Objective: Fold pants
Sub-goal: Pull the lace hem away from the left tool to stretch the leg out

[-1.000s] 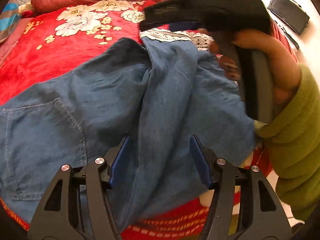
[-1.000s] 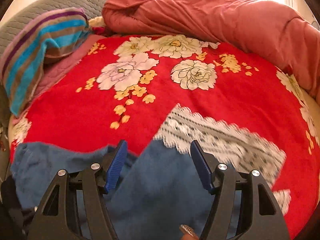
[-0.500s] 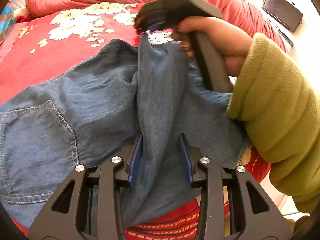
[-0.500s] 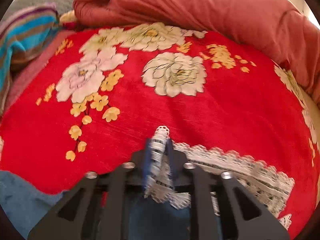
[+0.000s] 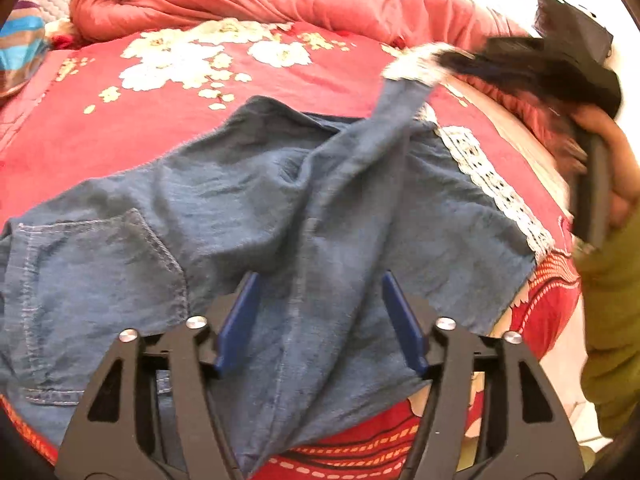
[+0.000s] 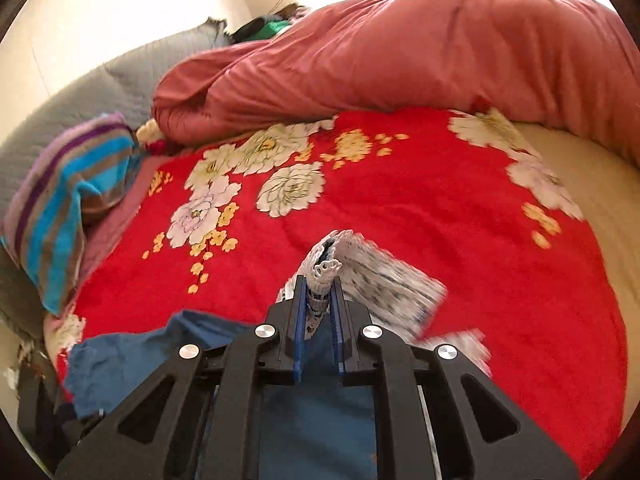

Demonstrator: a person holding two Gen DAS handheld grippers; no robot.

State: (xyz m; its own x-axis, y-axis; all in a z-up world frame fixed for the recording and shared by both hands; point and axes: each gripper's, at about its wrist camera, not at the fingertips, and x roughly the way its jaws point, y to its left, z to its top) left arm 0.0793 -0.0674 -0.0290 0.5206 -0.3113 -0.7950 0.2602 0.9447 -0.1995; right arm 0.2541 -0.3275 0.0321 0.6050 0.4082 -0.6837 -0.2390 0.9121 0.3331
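Two tongs: right tongs (image 6: 318, 312) clamped on lace hem (image 6: 324, 276) of pants (image 5: 280, 216), spread at bed's (image 5: 180, 112) near edge; left tongs (image 5: 318, 320) opening astride slack denim. Soft, light, drapey; best gripped at hems or waistband.

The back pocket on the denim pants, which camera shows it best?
The left wrist view. The back pocket lies flat and fully visible there, its stitching clear, left of the left gripper. The right wrist view shows only bunched denim and the lace hem pinched in the jaws; no pocket.
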